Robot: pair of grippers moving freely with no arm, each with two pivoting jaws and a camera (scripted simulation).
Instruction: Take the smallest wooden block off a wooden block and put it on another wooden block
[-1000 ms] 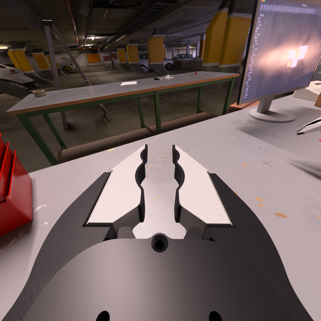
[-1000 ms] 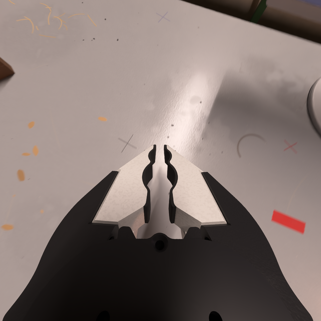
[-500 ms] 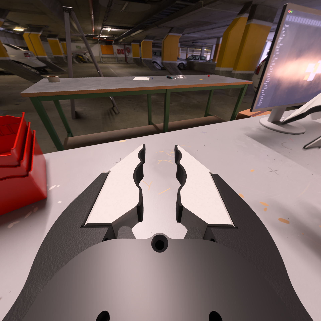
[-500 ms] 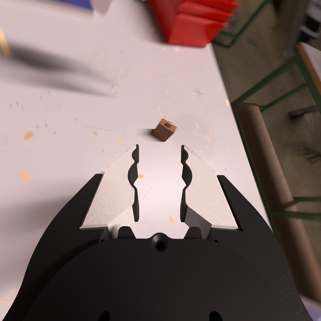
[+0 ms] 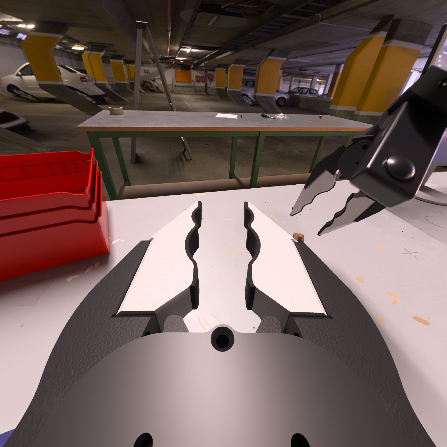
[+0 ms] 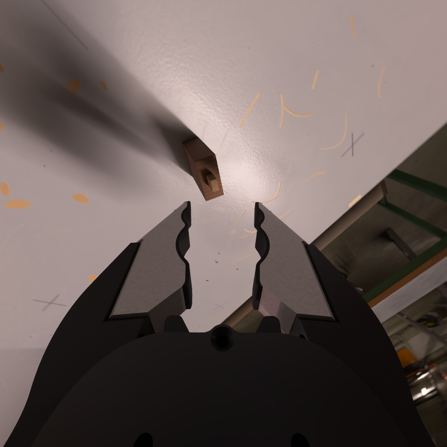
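Observation:
A brown wooden block stands on the white table with a tiny lighter wooden block on its top face. My right gripper is open and empty, its tips just short of the blocks and slightly to their right. In the left wrist view the right gripper hovers above the table at the right, and the small block peeks out beside my left finger. My left gripper is open and empty, low over the table.
Stacked red bins stand at the left on the table. A monitor foot is at the far right. The table's far edge runs close behind the blocks. A green-legged workbench stands beyond.
My right gripper has opened from nearly shut, swung round and closed in on the stacked blocks. My left gripper has turned leftward and opened a little, bringing the red bins and the right gripper into view.

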